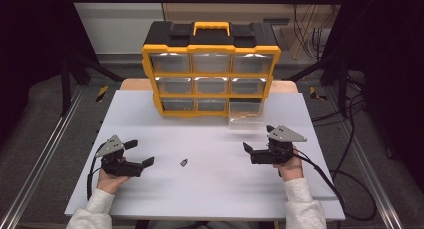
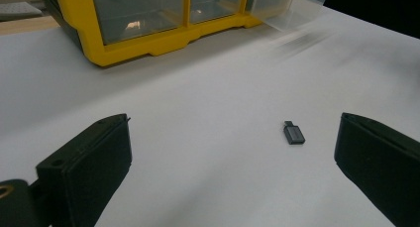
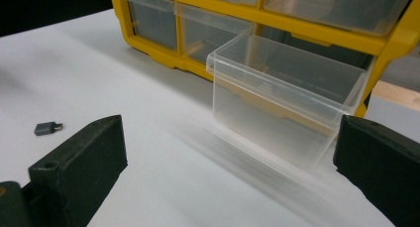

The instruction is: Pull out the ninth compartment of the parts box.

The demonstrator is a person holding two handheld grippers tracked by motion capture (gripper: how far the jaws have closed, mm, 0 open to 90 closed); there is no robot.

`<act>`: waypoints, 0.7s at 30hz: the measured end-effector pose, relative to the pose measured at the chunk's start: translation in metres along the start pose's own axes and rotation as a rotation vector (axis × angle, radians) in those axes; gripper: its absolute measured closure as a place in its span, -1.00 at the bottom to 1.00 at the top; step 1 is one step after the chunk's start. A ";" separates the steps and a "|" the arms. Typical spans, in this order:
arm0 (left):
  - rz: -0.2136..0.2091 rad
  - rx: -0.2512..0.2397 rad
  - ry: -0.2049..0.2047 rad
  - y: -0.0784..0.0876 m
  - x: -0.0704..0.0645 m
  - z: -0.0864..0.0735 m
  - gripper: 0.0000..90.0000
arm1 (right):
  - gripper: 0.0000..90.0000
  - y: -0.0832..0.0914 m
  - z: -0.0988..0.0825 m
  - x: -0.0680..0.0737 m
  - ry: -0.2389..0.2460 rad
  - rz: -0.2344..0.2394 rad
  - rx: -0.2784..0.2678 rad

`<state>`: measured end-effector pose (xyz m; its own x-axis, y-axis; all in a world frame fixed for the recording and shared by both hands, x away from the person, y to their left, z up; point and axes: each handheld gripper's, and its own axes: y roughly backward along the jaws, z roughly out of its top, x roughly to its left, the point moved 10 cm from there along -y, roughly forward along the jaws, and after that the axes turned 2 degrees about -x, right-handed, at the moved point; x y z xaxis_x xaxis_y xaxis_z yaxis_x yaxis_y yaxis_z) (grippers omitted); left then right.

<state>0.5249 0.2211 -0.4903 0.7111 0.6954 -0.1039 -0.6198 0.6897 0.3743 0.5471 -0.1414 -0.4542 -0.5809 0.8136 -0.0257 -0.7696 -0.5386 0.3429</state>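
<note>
A small dark grey adapter (image 1: pixel 184 162) lies flat on the white table (image 1: pixel 210 189), between the two hands. In the left gripper view the adapter (image 2: pixel 293 133) sits ahead, nearer the right-hand jaw. My left gripper (image 1: pixel 140 153) is open and empty, to the adapter's left. My right gripper (image 1: pixel 258 137) is open and empty too, to its right. A yellow and black drawer cabinet (image 1: pixel 210 69) stands at the back. Its bottom right clear drawer (image 1: pixel 245 116) is pulled out; the right gripper view shows the drawer (image 3: pixel 282 98) just ahead of the jaws, and the adapter (image 3: pixel 47 128) at the far left.
Metal rails (image 1: pixel 45 149) run along both sides of the table. Black cables (image 1: pixel 345 139) hang off the right side. The cabinet's other clear drawers are pushed in. Bare table top lies all around the adapter.
</note>
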 end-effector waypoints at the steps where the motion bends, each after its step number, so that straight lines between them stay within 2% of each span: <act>1: -0.001 0.000 -0.001 0.000 0.000 0.000 -0.99 | -0.99 0.001 -0.001 -0.001 -0.008 0.006 -0.004; 4: -0.005 -0.002 -0.001 0.000 -0.002 0.001 -0.99 | -0.99 0.005 -0.004 -0.004 -0.033 0.012 -0.004; 12: -0.008 -0.004 -0.002 -0.001 -0.007 0.005 -0.99 | -0.99 0.013 -0.026 -0.012 -0.047 0.046 0.028; 21: -0.024 -0.004 -0.003 -0.004 -0.018 0.010 -0.99 | -0.99 0.020 -0.033 -0.015 -0.050 0.076 0.009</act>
<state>0.5173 0.2039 -0.4808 0.7269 0.6778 -0.1102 -0.6037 0.7073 0.3677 0.5314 -0.1713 -0.4783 -0.6231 0.7807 0.0472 -0.7216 -0.5971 0.3504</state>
